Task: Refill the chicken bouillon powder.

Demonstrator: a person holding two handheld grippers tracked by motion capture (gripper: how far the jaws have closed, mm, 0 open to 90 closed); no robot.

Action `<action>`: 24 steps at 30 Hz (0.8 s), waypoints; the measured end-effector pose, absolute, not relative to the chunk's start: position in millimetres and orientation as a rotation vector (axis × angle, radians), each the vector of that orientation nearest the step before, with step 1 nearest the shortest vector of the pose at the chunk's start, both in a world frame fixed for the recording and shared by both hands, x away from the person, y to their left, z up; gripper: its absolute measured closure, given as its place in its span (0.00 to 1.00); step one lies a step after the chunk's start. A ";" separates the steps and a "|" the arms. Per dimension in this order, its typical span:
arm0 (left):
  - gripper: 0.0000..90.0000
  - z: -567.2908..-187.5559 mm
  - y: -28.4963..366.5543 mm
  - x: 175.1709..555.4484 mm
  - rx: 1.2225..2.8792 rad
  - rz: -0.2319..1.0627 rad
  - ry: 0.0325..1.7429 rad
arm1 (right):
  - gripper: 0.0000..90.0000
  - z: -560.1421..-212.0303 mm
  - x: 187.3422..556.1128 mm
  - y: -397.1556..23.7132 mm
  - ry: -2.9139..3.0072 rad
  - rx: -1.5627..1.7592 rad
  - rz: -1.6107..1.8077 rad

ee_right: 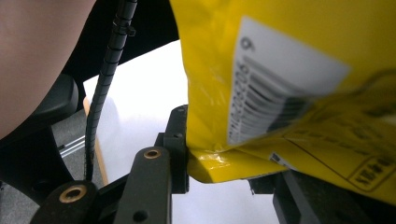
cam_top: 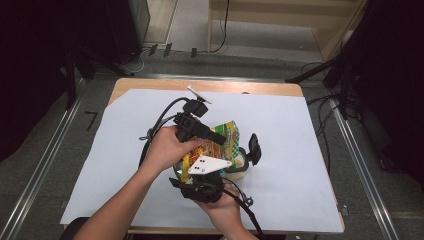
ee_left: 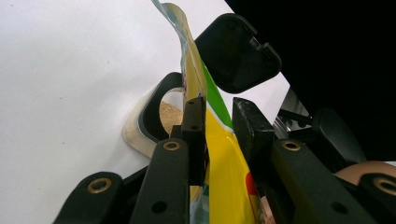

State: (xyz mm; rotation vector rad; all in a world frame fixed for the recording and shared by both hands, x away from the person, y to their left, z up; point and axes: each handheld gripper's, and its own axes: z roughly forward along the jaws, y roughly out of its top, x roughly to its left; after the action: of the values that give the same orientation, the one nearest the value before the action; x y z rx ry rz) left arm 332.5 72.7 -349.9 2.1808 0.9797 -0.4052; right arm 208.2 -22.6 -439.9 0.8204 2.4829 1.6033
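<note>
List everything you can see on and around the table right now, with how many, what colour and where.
Snack bag: one, yellow with green and red print, held over the container at the table's middle.
Container: one, cream with a black rim, holding pale crumbs, under the bag.
Lid: one, black, standing up at the container's right side.
Table cover: one, white, over the wooden table.
Cables: several, dark, on the floor beyond the table.
Left tool: one, black, jaws on either side of the bag.
Right tool: one, black, at the bag's bottom corner.
Hands: two, each holding a tool.
</note>
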 end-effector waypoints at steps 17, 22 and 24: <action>0.84 -349.6 65.9 336.3 2.196 -0.452 1.001 | 0.75 -438.7 210.9 -24.6 2.477 0.839 1.604; 0.84 -349.9 65.4 336.0 2.194 -0.446 0.994 | 0.75 -439.2 211.3 -25.5 2.472 0.840 1.602; 0.84 -350.1 66.1 336.0 2.194 -0.445 0.990 | 0.75 -439.5 211.2 -25.3 2.471 0.836 1.600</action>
State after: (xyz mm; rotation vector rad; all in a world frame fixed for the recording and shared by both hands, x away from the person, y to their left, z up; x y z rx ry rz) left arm 336.0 66.1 -350.1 2.1944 0.9895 -0.4449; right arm 211.2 -25.3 -439.5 0.8358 2.4707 1.5995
